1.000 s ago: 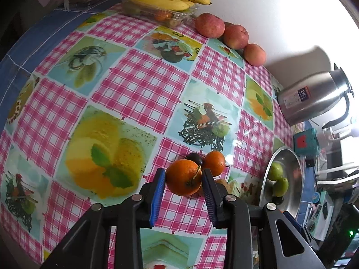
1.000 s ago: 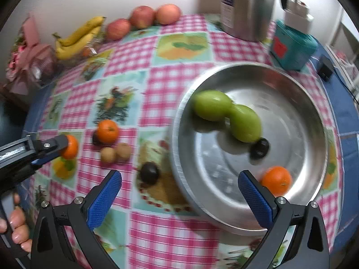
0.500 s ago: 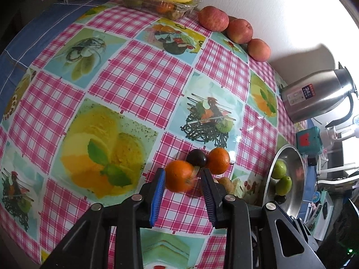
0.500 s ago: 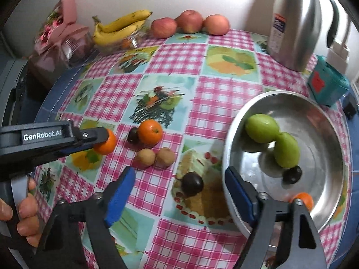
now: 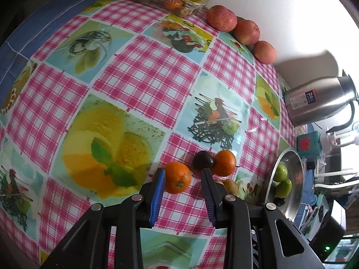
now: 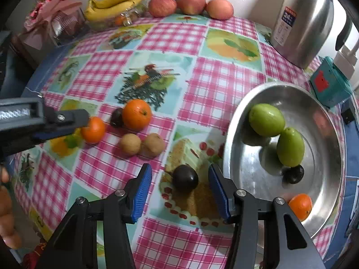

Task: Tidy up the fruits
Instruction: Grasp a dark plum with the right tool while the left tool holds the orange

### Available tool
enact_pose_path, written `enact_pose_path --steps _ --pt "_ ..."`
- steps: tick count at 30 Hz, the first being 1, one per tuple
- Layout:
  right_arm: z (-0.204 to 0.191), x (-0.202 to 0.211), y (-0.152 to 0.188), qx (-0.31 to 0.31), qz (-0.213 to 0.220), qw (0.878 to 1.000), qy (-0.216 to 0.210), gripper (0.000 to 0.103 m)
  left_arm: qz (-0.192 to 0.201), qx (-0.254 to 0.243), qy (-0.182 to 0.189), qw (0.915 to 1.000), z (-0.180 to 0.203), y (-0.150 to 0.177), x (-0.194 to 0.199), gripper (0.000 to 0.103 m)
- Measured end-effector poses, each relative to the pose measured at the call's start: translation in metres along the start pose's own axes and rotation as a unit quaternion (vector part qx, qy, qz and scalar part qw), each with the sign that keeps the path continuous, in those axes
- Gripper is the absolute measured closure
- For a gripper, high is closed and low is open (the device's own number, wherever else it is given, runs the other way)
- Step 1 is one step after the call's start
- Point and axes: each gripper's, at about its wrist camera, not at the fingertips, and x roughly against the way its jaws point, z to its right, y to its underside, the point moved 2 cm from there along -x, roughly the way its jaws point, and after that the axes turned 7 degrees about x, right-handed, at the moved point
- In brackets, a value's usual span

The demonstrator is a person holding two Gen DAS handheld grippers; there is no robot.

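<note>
Plainly aimed steeply down at the desk [image 6: 170,38] with the right claw [image 6: 179,168], low in the right wrist view. Straddling a plum [image 6: 185,179] that lies on the cloth just left of the pan [image 6: 325,116]. Closing in on it just now, yet not gripping: about half spread, with cloth showing between the plum and each blue pad.

Likewise tipped steeply down with the left claw [image 5: 182,170], at the bottom centre of the left wrist view. Set narrow around an orange [image 5: 177,178]. Touching it with the left pad, while a sliver of cloth shows between the fruit and the right pad. Cannot tell whether really clamped or merely framing it. In the right wrist view, reaching in from the left edge, one finger lying over that orange's upper left, with part of a hand [image 6: 6,213] below at the frame edge.

Just above the right finger in the left wrist view: a second plum [image 5: 203,160] touching a second orange [image 5: 224,163]. Inside the pan, at the right of the right wrist view: two green fruits [image 6: 267,120], a third plum [image 6: 294,174] and a third orange [image 6: 300,206].
</note>
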Motion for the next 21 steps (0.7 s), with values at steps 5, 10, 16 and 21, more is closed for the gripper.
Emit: enact_pose_path --steps 5,10,16,21 --pt "0.0 -0.005 0.002 0.001 -0.012 1.0 0.003 0.052 -0.009 -0.004 -0.016 0.9998 -0.004 -0.001 -0.005 0.048" --pt "-0.001 -0.008 0.003 0.002 -0.015 1.0 0.001 0.06 -0.02 -0.014 -0.031 0.9992 -0.002 -0.001 -0.016 0.048" --pt "-0.002 -0.014 0.005 0.0 -0.028 1.0 0.001 0.064 -0.03 -0.037 -0.056 0.9973 0.003 0.002 -0.031 0.048" --pt "0.0 -0.014 0.007 -0.005 -0.031 0.999 0.0 0.068 -0.03 -0.047 -0.065 0.9963 0.006 0.003 -0.037 0.048"
